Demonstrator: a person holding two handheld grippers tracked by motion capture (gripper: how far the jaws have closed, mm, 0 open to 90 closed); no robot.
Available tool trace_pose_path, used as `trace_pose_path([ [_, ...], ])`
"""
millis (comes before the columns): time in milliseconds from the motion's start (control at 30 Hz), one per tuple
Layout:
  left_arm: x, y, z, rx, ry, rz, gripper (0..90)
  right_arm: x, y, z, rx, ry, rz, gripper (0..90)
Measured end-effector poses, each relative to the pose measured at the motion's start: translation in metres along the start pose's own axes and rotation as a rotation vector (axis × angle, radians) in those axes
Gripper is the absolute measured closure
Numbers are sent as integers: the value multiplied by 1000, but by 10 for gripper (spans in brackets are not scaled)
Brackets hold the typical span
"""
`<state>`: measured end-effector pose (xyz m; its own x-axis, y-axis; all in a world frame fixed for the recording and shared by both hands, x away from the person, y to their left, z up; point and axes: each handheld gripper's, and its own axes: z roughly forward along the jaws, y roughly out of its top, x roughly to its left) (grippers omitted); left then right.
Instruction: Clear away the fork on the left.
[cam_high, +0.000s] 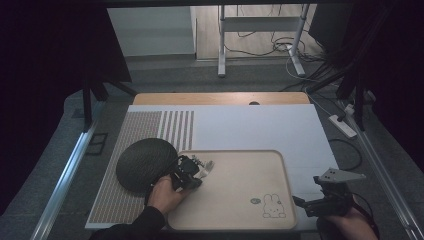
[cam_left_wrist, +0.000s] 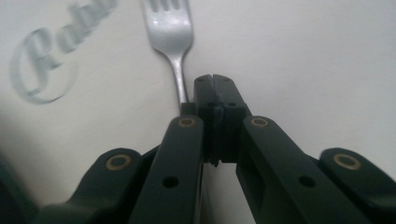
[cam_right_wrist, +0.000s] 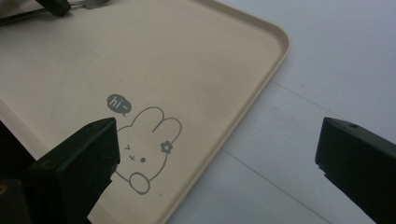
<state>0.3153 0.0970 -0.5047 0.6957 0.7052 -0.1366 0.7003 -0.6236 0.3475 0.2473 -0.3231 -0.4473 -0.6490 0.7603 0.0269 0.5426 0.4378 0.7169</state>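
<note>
A silver fork (cam_left_wrist: 170, 28) lies on the beige tray (cam_high: 240, 170), tines pointing away from my left gripper (cam_left_wrist: 215, 81). Its jaws are pressed together, and the fork's handle runs along the outer side of the left jaw, not between the pads. In the high view the left gripper (cam_high: 192, 172) sits at the tray's near-left corner with the fork (cam_high: 206, 163) just past it. My right gripper (cam_right_wrist: 217, 140) stands wide open and holds nothing, hovering over the tray's corner near the bunny drawing (cam_right_wrist: 144, 149). In the high view the right gripper (cam_high: 300, 202) is just off the tray's right edge.
A dark round woven mat (cam_high: 145, 162) lies left of the tray, touching its corner, on a dotted and striped placemat (cam_high: 135, 135). White sheet (cam_high: 250, 125) covers the table beyond. Grey script lettering (cam_left_wrist: 42, 65) is printed on the tray by the fork.
</note>
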Motion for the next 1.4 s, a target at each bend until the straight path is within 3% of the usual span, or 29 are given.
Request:
trace_pose_path([
  [367, 30, -18, -10, 4, 22, -138, 890, 0, 0, 0, -1, 2, -2, 4],
  [600, 33, -20, -11, 4, 25, -140, 890, 0, 0, 0, 1, 1, -5, 4],
  [700, 33, -21, -13, -23, 14, -125, 880, 0, 0, 0, 1, 1, -6, 4],
  [1133, 38, -26, -30, -153, -31, -130, 576, 1, 0, 0, -2, 2, -5, 4],
  [1400, 41, -31, -42, -244, -35, -98, 420, 0, 0, -1, -2, 3, -5, 4],
])
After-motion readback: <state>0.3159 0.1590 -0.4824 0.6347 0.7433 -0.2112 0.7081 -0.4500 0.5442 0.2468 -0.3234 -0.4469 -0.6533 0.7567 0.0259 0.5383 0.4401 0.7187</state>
